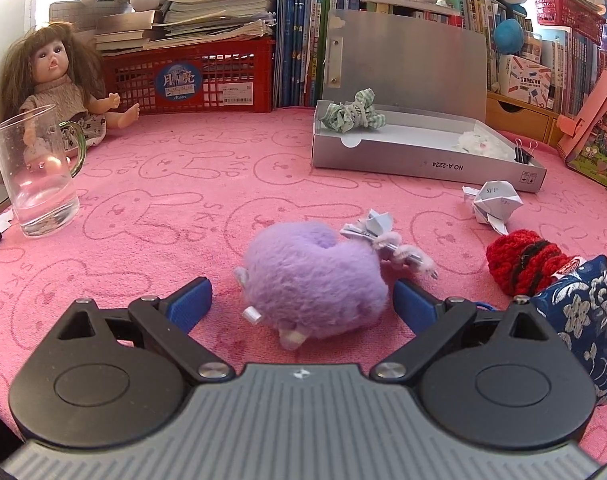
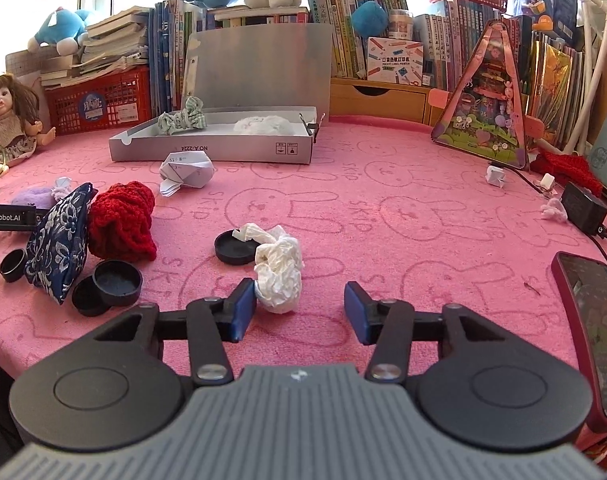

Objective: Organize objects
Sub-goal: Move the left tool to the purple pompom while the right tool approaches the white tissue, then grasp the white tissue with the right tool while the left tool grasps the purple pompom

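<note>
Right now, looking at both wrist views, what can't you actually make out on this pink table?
- Left wrist: doll's legs, blurred behind the glass mug.
- Left wrist: blue floral pouch, its lower end hidden behind the left tool.
- Right wrist: purple plush, mostly hidden behind the pouch.
- Right wrist: phone, cut off by the right edge.
- Right wrist: small print on the silver box, too small.

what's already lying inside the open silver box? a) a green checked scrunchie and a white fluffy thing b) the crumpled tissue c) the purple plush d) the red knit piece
a: the green checked scrunchie and white fluffy thing lie inside the silver box; the other items lie on the pink cloth.
</note>
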Demonstrator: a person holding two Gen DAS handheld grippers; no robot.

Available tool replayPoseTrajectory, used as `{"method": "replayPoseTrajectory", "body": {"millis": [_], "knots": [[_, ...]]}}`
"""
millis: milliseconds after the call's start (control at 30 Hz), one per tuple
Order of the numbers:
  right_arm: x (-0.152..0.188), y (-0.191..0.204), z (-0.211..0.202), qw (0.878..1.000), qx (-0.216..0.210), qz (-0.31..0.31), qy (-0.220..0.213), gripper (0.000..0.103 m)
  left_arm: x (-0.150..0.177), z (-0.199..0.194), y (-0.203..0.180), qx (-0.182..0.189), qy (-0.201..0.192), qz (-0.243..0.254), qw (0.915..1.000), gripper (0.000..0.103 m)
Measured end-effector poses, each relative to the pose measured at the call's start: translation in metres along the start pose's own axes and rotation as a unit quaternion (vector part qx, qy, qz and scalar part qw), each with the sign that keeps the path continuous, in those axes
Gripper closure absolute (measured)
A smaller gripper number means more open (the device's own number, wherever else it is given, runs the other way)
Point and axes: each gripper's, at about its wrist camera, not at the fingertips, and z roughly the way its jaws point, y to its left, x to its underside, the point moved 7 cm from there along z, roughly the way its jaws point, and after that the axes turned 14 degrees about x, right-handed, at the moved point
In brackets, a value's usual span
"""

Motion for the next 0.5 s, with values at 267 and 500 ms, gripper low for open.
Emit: {"method": "replayPoseTrajectory", "body": {"millis": [267, 500], "knots": [[-0.005, 0.003, -0.003, 0.999, 0.008, -0.051, -0.010, 0.064, 0.000, 0.000, 0.001, 0.000, -0.001, 0.001, 1.0000, 0.004], [-0.008, -0.011, -0.003, 0.994, 0.061, -0.082, -0.025, 0.064, 0.001, 0.001, 0.002, -0.002, -0.002, 0.002, 1.0000, 0.004]]}}
